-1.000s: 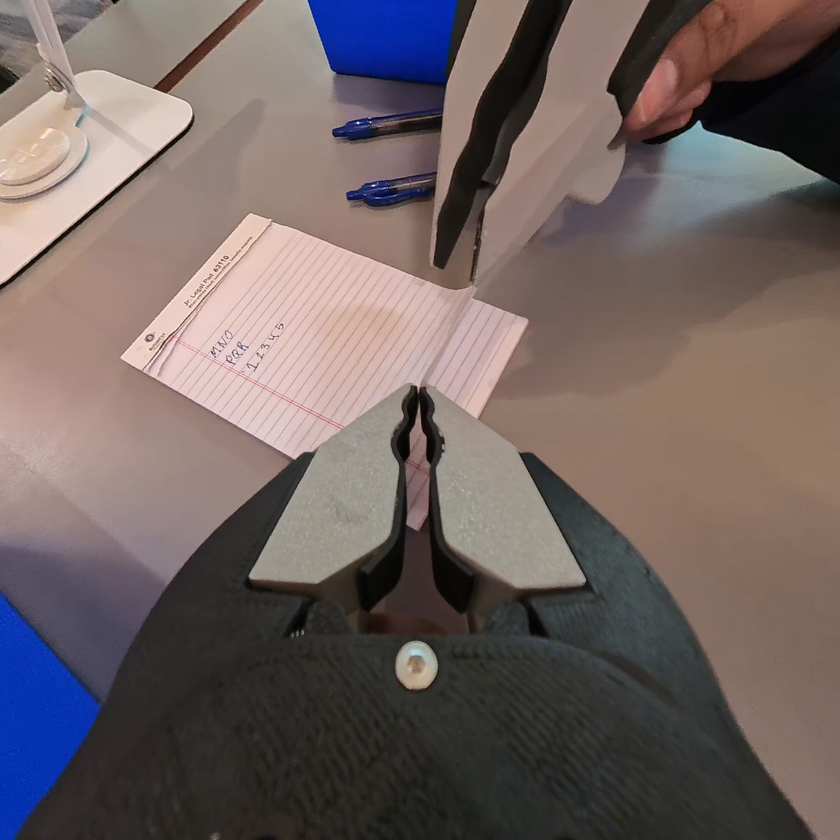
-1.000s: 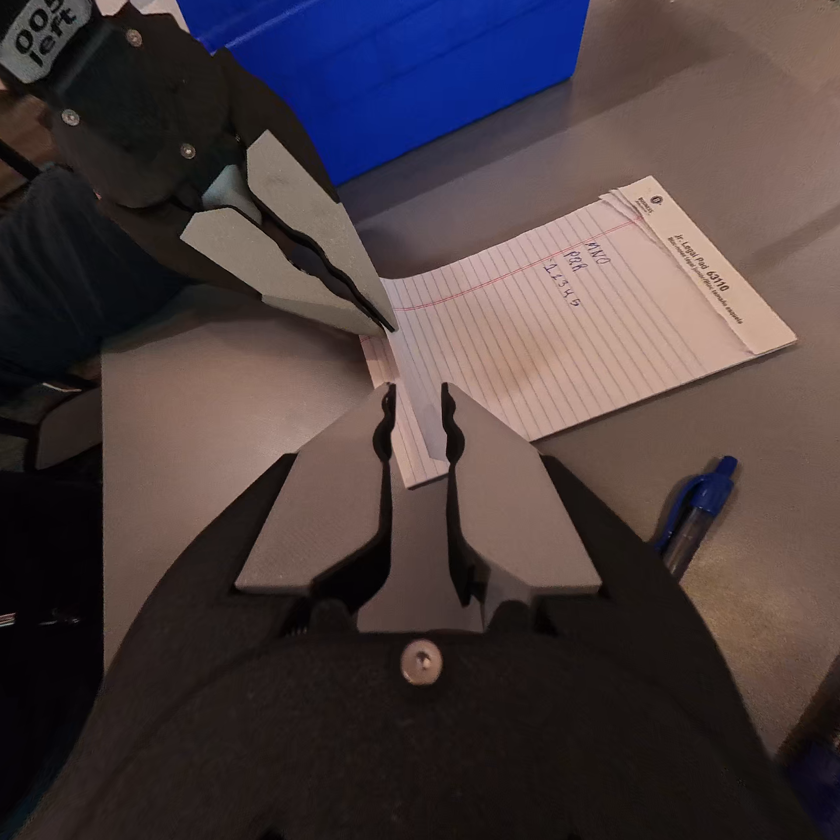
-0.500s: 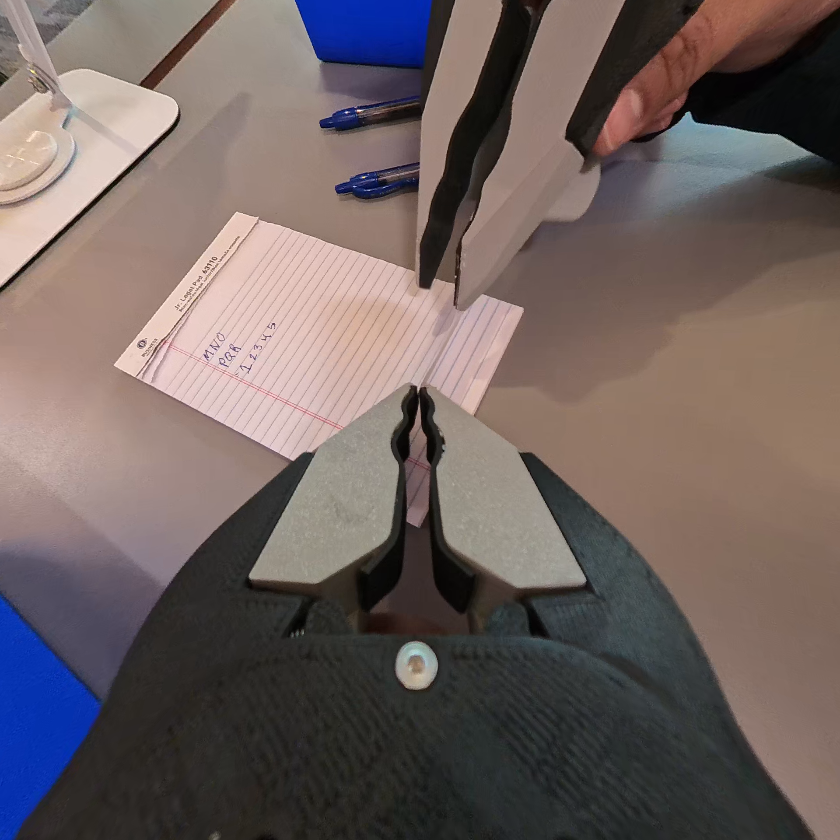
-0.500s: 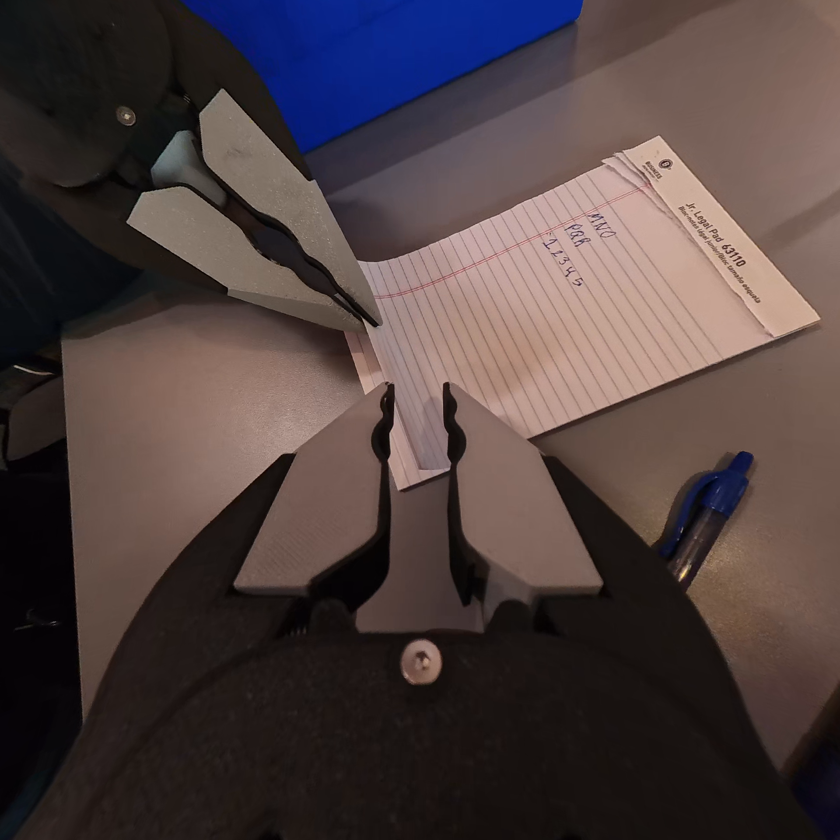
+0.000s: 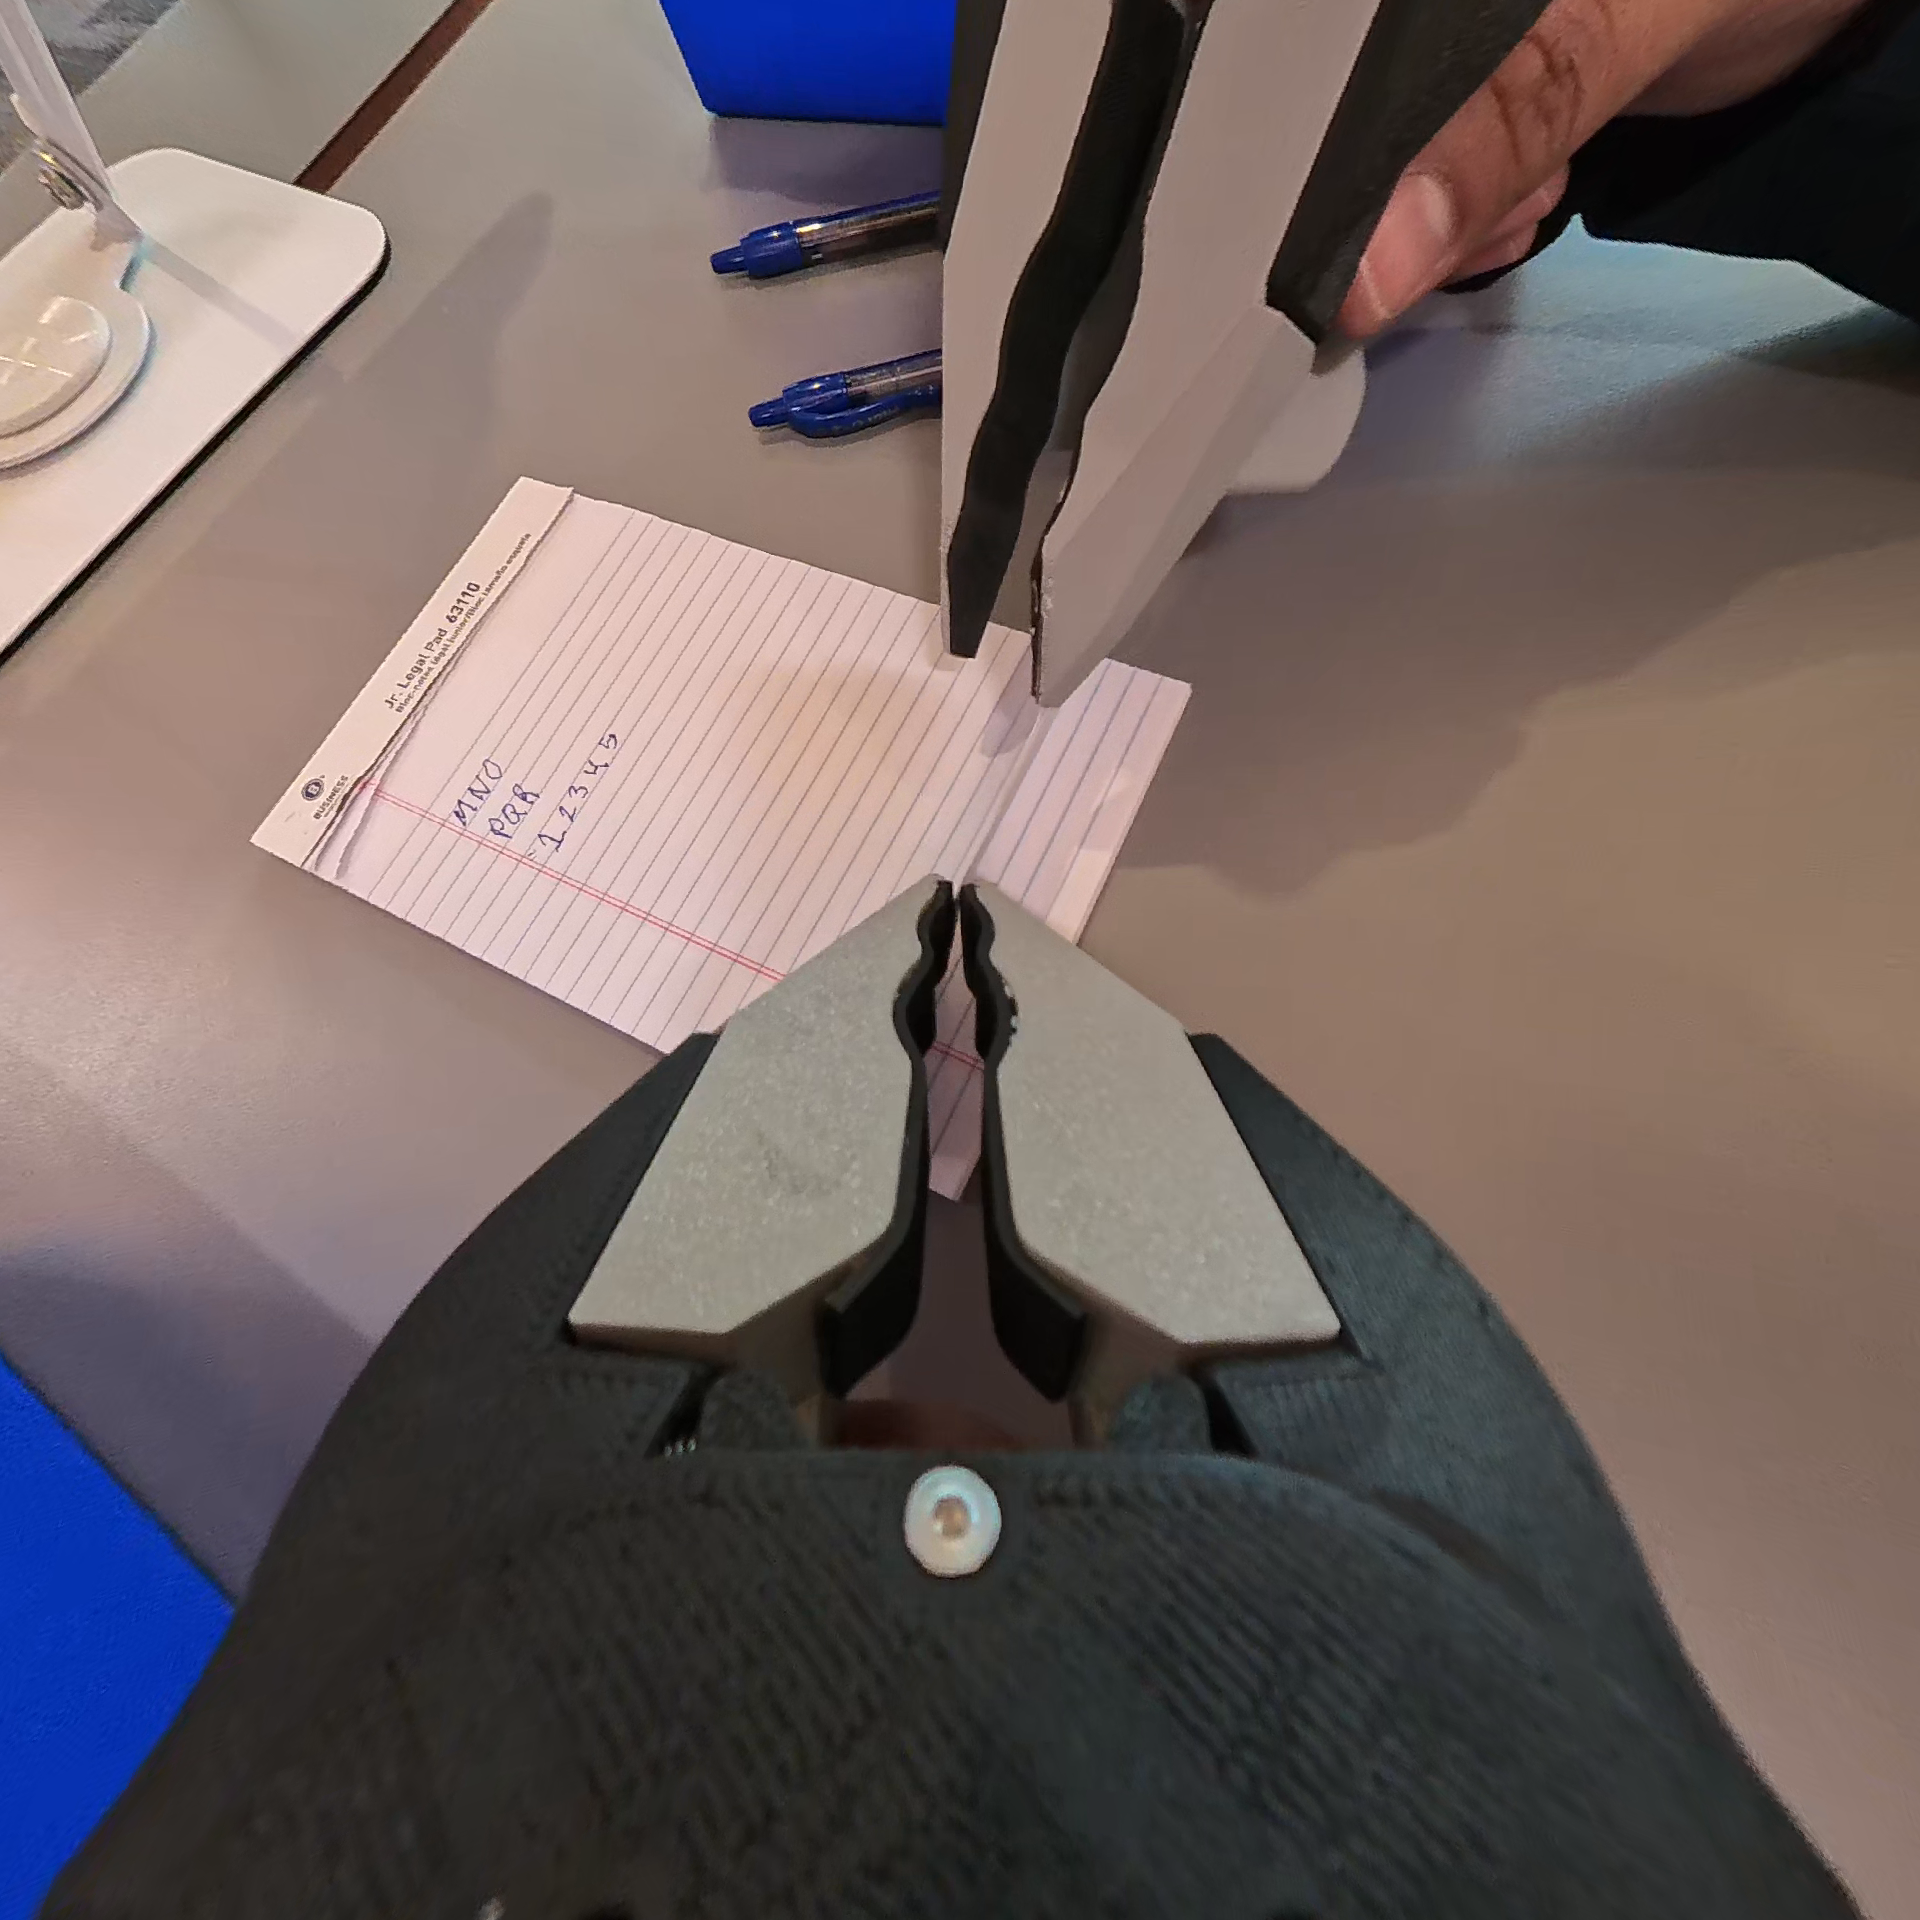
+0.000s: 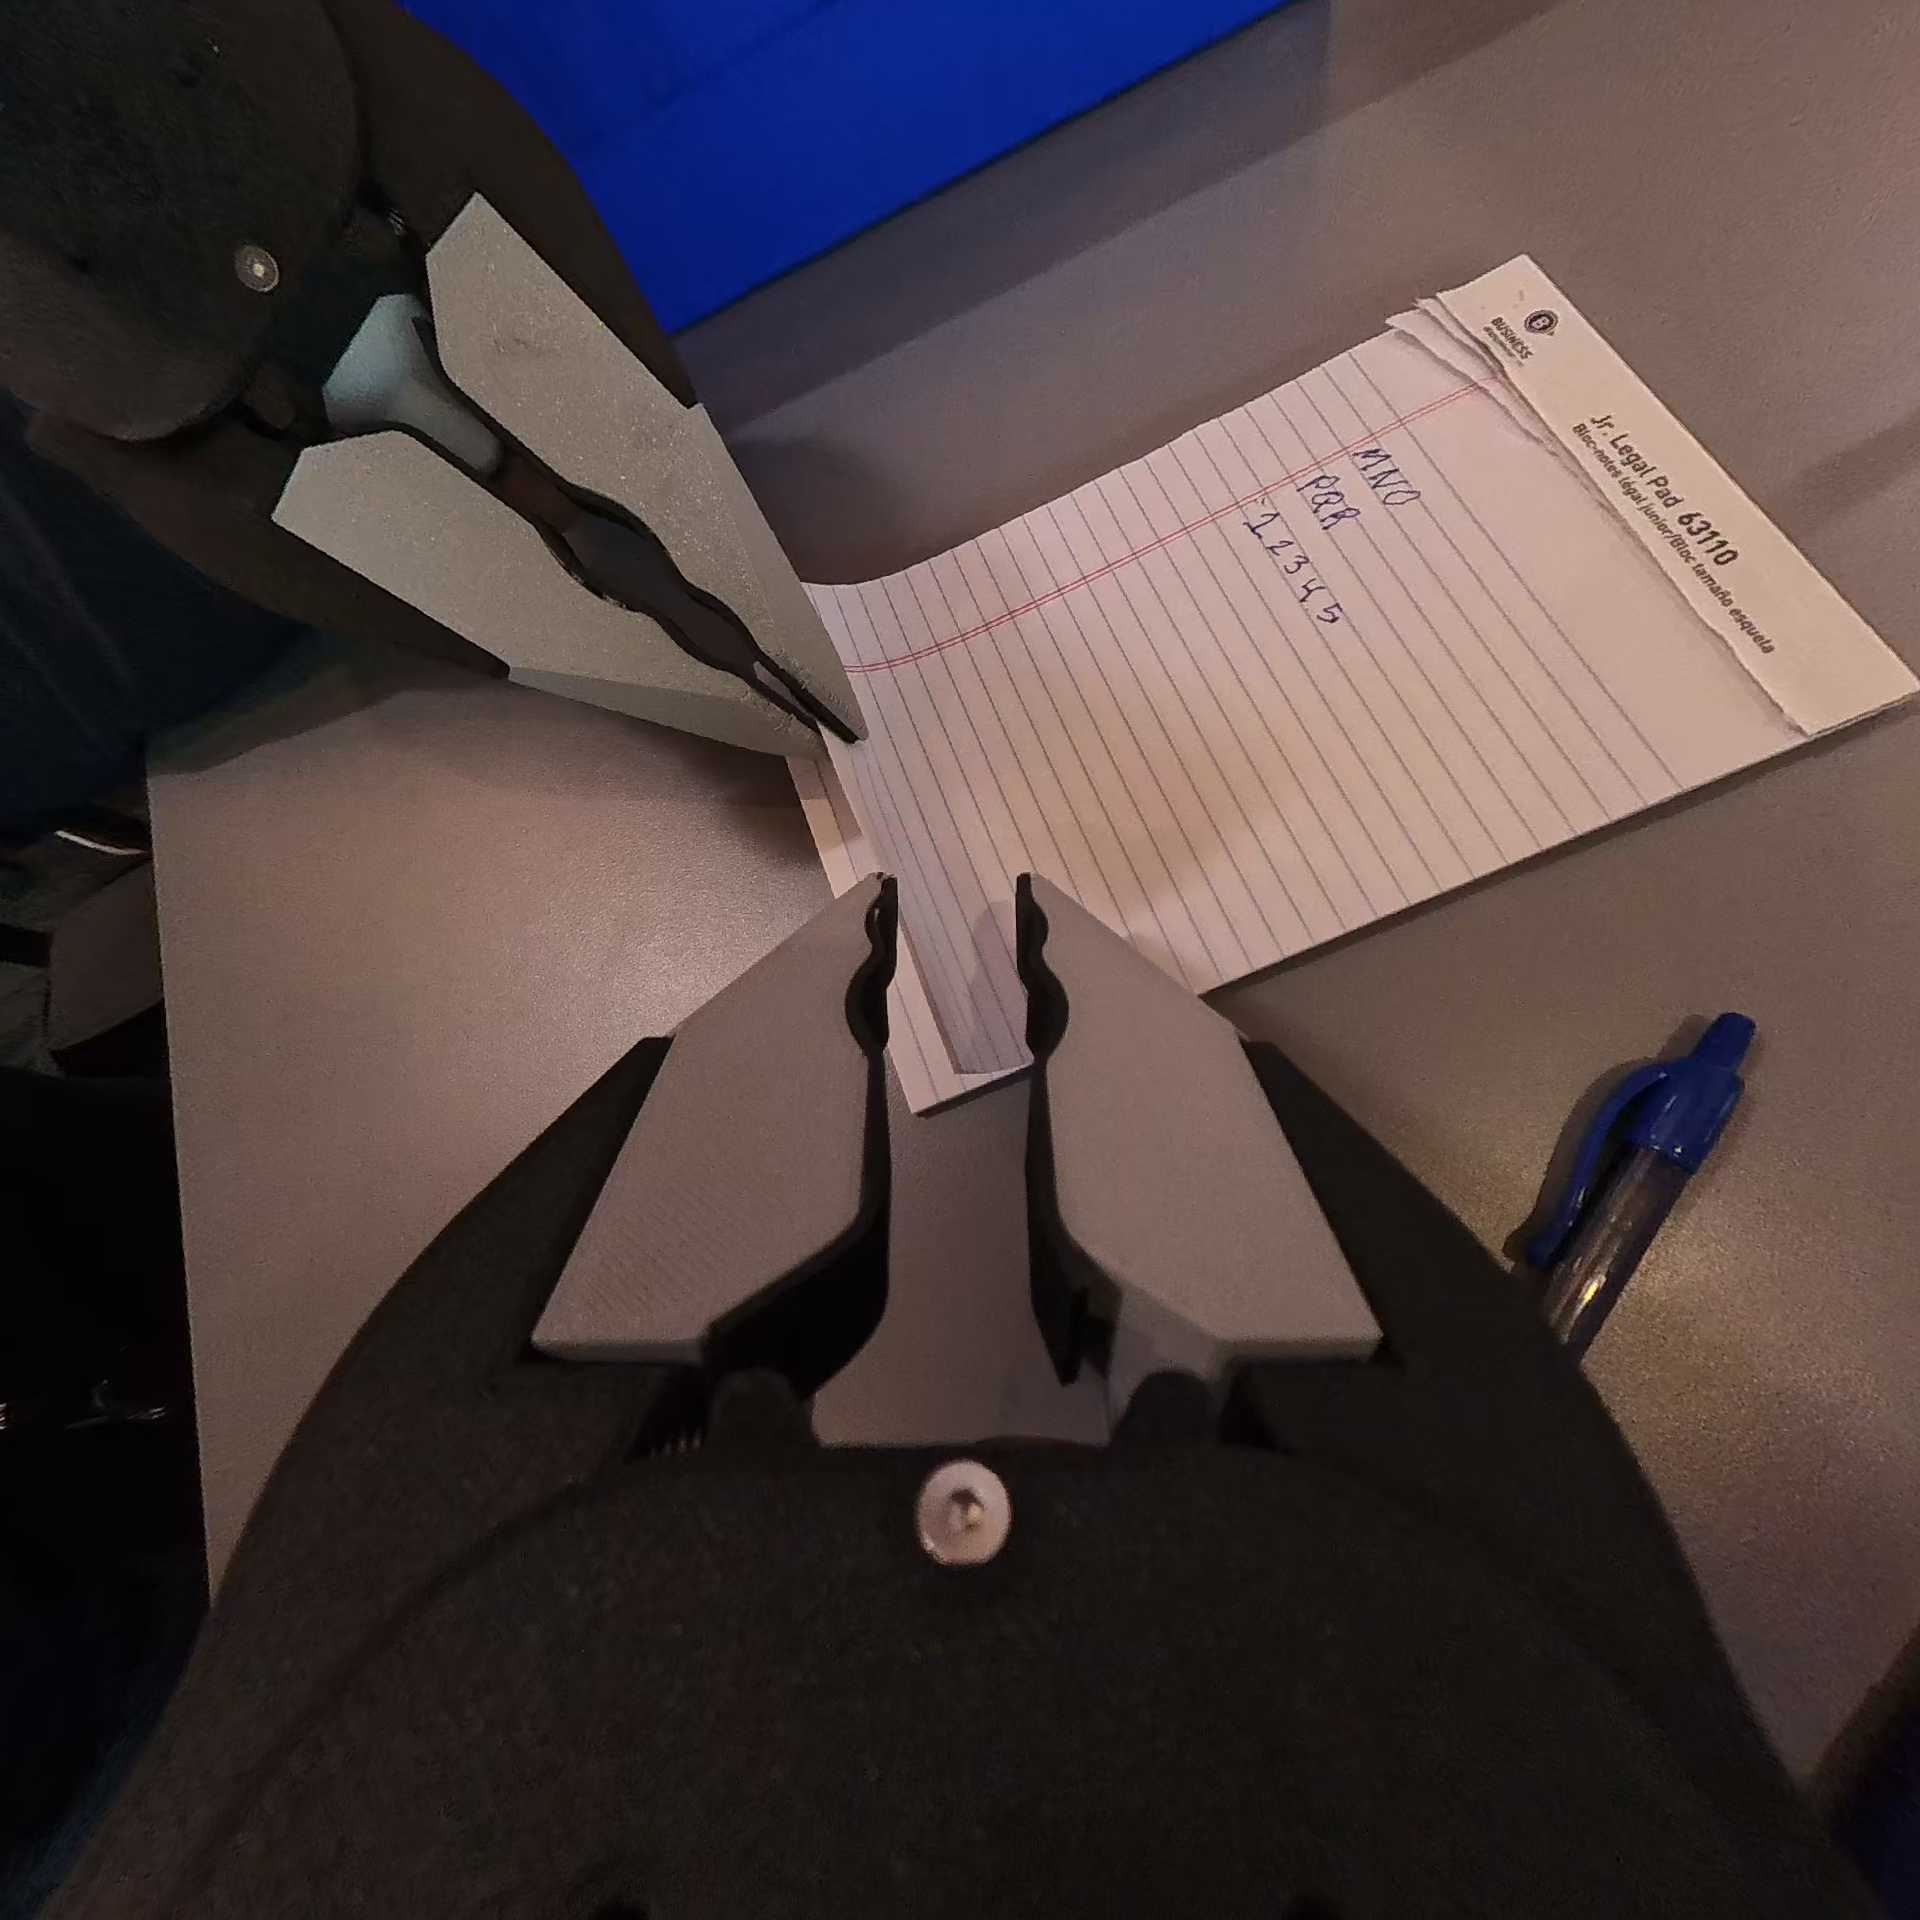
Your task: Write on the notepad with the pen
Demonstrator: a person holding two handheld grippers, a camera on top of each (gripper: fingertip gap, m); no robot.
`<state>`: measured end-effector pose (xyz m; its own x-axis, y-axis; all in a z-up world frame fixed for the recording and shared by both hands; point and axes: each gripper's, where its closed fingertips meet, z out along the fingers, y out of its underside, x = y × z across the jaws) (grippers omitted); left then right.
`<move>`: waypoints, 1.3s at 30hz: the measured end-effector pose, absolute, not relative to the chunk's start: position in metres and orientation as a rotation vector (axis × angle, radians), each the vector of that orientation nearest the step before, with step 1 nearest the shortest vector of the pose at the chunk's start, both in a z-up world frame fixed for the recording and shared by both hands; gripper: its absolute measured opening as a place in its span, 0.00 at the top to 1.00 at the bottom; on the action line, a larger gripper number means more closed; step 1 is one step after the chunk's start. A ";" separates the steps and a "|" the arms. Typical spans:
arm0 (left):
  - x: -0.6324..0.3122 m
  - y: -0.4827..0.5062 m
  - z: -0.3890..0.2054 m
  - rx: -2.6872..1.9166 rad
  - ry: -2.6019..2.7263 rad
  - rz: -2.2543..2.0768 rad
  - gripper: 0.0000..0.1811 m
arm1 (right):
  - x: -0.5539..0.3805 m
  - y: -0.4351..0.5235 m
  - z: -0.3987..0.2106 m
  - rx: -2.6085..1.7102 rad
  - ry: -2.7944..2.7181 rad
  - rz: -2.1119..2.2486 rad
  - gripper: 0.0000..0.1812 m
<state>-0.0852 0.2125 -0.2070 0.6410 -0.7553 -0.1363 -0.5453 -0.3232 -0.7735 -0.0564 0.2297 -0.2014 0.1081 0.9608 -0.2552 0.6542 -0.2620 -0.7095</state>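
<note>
A white lined notepad point(image 5: 675, 727) lies on the grey table, with a few lines of blue writing near its top; it also shows in the right wrist view point(image 6: 1299, 727). The bottom edge of its top sheet is lifted into a raised fold point(image 6: 992, 987). My left gripper point(image 5: 954, 896) is shut on that sheet's edge at one corner; it also shows in the right wrist view point(image 6: 836, 732). My right gripper point(image 6: 951, 883) is open, its fingers straddling the fold at the other end; it also shows in the left wrist view point(image 5: 997, 665). Two blue pens point(image 5: 821, 239) point(image 5: 852, 390) lie beyond the pad; one pen point(image 6: 1631, 1153) lies beside my right gripper.
A blue bin point(image 5: 821, 52) stands behind the pens and shows in the right wrist view point(image 6: 831, 125). A white stand base point(image 5: 208, 312) sits at far left. A person's hand point(image 5: 1507, 156) holds the right gripper. The table edge point(image 6: 166, 1039) runs along the left. There is about 4 centimeters between the tips of the two grippers. My right tips are roughly 11 centimeters from the pen point(image 6: 1631, 1153). The left camera catches it too, in the left wrist view point(image 5: 856, 394).
The right gripper has come down and slightly left onto the pad's lifted bottom edge. The left gripper stays shut at the sheet's corner.
</note>
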 end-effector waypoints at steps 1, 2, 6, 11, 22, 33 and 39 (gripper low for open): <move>-0.085 0.212 -0.207 -2.017 1.017 -0.315 1.00 | -0.056 0.230 -0.202 -1.972 -1.571 0.976 0.89; -0.085 0.213 -0.207 -2.017 1.017 -0.312 1.00 | -0.056 0.230 -0.202 -1.973 -1.570 0.976 0.89; -0.085 0.213 -0.208 -2.016 1.022 -0.306 1.00 | -0.056 0.230 -0.202 -1.982 -1.565 0.980 0.89; -0.083 0.212 -0.211 -2.018 1.037 -0.291 1.00 | -0.057 0.231 -0.205 -2.010 -1.544 0.989 0.89; -0.080 0.211 -0.215 -2.022 1.056 -0.282 1.00 | -0.061 0.231 -0.208 -2.062 -1.491 1.039 0.89; -0.080 0.211 -0.216 -2.031 1.054 -0.281 1.00 | -0.061 0.227 -0.209 -2.045 -1.532 1.031 0.91; -0.080 0.211 -0.217 -2.036 1.054 -0.285 1.00 | -0.061 0.216 -0.211 -2.018 -1.614 1.048 1.00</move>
